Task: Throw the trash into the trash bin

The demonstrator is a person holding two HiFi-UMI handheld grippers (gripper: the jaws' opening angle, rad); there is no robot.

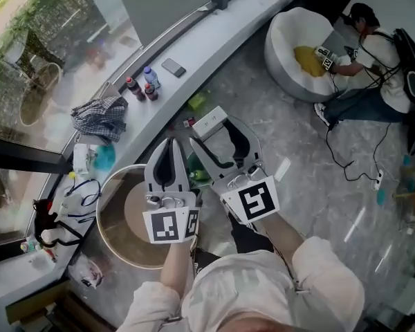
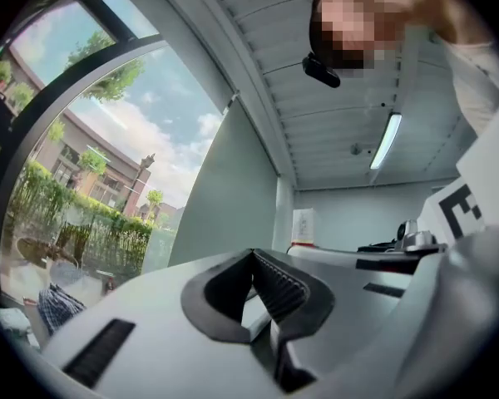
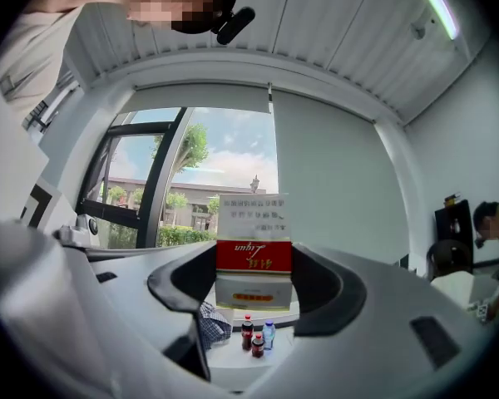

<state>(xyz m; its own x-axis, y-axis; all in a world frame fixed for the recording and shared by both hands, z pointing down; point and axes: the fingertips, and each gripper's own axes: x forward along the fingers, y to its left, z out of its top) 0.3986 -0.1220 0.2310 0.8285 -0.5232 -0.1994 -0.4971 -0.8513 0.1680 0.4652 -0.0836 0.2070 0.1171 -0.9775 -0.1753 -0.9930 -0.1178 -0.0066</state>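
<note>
- The white-and-red cardboard carton (image 3: 254,252) is standing upright in the right gripper view, its long axis vertical and its print upside down.
- The right gripper (image 3: 254,283) is clamping it across its width at the jaw tips.
- The left gripper (image 1: 171,144) is hovering empty, jaws together, over the round tan trash bin (image 1: 108,185).
- The carton is hanging just beyond the bin's rim.

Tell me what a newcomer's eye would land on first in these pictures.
The right gripper clamps a red-and-white carton at the centre of the head view, and that carton also fills the middle of the right gripper view. Just left of it, the left gripper, jaws together and empty, overlaps the rim of a round bin beside the curved window ledge. At upper right, a person sits by a white beanbag.
</note>
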